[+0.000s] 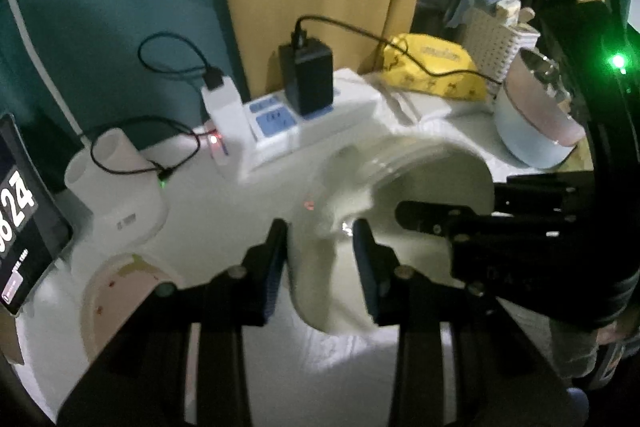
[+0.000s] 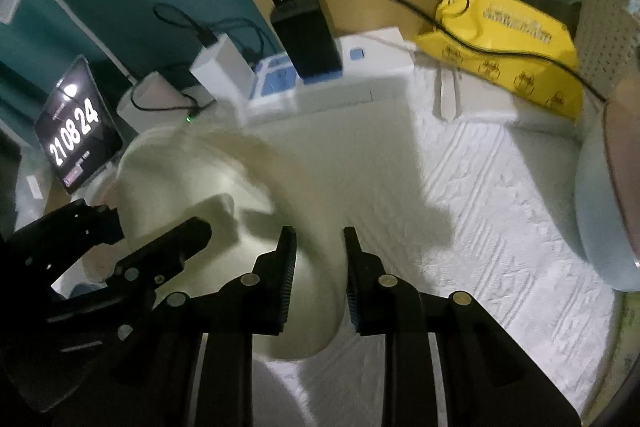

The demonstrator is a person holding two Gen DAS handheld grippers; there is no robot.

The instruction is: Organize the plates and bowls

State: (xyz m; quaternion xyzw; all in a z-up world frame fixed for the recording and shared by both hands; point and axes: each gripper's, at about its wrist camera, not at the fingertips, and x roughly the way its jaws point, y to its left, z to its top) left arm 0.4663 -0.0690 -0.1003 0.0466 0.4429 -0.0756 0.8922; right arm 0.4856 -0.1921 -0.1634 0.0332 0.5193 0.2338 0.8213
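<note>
A cream plate (image 1: 420, 187) lies tilted and blurred over the white cloth. My left gripper (image 1: 320, 251) straddles its near rim with a visible gap between the fingers; whether it clamps the rim I cannot tell. My right gripper (image 2: 318, 263) straddles the same plate (image 2: 192, 179) at its other rim, its jaws apart. The right gripper also shows at the right of the left wrist view (image 1: 440, 223). A pink plate (image 1: 120, 291) lies at the lower left. A pale blue bowl with a pink inside (image 1: 536, 123) stands at the right, and shows in the right wrist view (image 2: 608, 195).
A power strip with chargers and cables (image 1: 296, 107) runs along the back. A white device (image 1: 120, 195) and a clock tablet (image 1: 20, 223) stand at the left. A yellow pack (image 1: 436, 67) and a white basket (image 1: 496, 39) sit at the back right.
</note>
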